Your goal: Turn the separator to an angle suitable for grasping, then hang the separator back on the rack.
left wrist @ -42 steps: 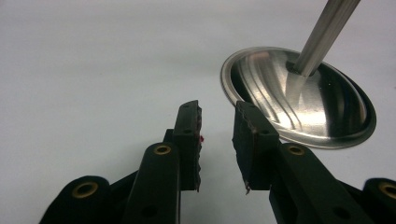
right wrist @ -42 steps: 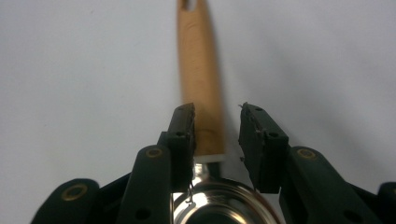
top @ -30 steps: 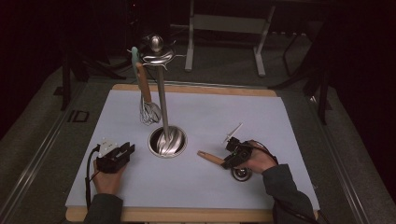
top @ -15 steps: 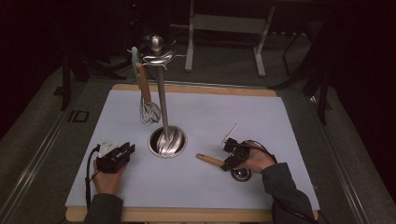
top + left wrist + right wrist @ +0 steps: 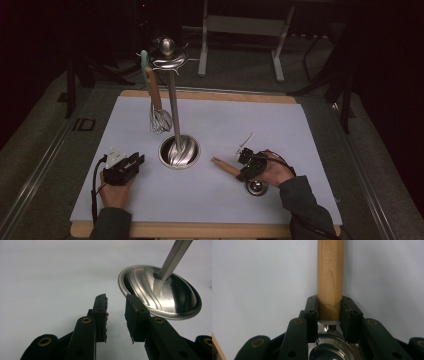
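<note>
Letters are pressed into the wooden handle [image 5: 330, 277] in the right gripper view, running along its length, but they sit sideways and too faint to read with any certainty. Small stamped characters also curve along the rim of the metal bowl [image 5: 332, 346] under that handle (too tiny and blurred to make out). No other writing can be read.

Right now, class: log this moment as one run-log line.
left gripper: open, empty, beside stand base | right gripper: shut on ladle handle | whisk: hanging on stand
</note>
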`<state>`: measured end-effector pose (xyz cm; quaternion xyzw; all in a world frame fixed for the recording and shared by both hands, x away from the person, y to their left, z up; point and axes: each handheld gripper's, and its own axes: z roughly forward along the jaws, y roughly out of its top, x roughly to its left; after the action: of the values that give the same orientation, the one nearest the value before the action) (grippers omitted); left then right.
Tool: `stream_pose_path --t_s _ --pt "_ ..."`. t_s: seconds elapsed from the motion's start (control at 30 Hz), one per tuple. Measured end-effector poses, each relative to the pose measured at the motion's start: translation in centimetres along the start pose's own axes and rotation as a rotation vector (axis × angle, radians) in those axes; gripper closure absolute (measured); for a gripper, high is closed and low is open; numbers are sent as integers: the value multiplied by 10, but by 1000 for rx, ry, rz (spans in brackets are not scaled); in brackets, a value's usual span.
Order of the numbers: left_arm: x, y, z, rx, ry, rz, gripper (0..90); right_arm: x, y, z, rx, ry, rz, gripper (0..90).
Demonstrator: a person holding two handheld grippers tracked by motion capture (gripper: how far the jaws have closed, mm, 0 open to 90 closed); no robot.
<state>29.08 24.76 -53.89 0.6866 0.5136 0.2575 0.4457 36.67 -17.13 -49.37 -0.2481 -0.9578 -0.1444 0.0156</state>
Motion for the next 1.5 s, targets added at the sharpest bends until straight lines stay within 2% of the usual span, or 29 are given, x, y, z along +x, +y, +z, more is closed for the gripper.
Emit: stream_pose_path --t_s 0.13,0.3,0.73,1.1,1.13,1.23,1.33,1.47,1.5 --pt "0 0 0 2 -2 -4 708 -4 0 -5 -64 8 30 699" --pt "0 0 0 1 -1 -2 709 -4 1 -6 -90 8 38 699" --pt "0 0 0 2 -2 -4 708 -3 4 -21 -208 -58 74 700" --pt "0 0 0 0 0 0 708 2 7 -24 -254 -64 45 700" --pt "0 0 0 0 0 -1 708 5 8 -26 -267 -68 25 700" --pt "0 0 0 0 0 -1 708 8 9 -27 -279 -75 16 700" --pt "0 0 0 -1 1 1 708 10 11 -30 -303 -87 6 700" --pt "0 0 0 0 1 0 706 17 13 -40 -369 -125 -11 702" --pt "0 0 0 0 1 0 707 17 13 -40 -369 -125 -11 702"
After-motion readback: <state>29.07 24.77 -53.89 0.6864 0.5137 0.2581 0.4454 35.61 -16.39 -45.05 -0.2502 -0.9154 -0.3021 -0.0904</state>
